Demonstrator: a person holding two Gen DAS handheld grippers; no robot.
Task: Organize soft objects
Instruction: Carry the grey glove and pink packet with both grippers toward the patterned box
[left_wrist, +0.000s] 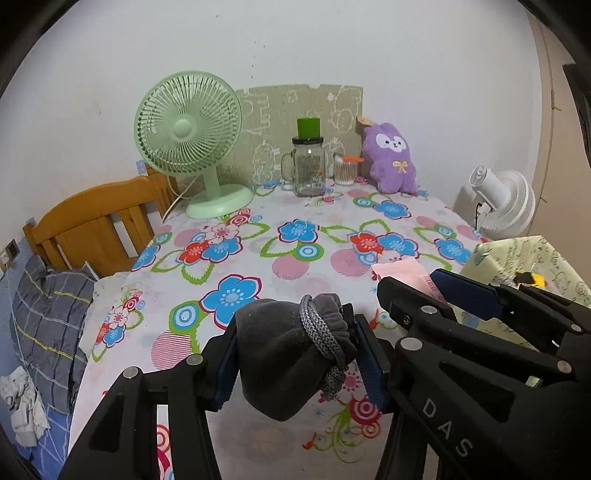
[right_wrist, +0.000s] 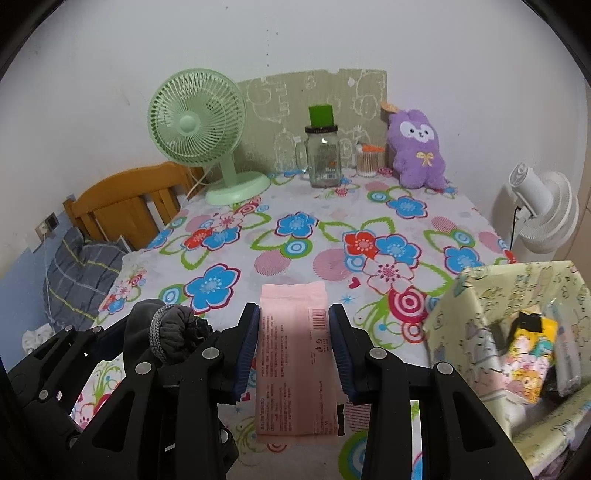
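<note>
Presently, your left gripper (left_wrist: 295, 354) is clamped on the grey drawstring pouch (left_wrist: 291, 354), held clear above the floral tablecloth (left_wrist: 295, 258). Your right gripper (right_wrist: 293, 347), just beside it, pinches the pink packet (right_wrist: 295, 354) about halfway closed, likewise above the cloth. The patterned box (right_wrist: 480, 295) sits at the cloth's right edge. The purple plush (right_wrist: 417, 147) sits at its far edge.

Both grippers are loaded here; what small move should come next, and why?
Probably swing the right gripper toward the open box at right and lower the pink packet in. It is clamped clear of the table, packets already lie in the box, and the left gripper holds the grey pouch.
</note>
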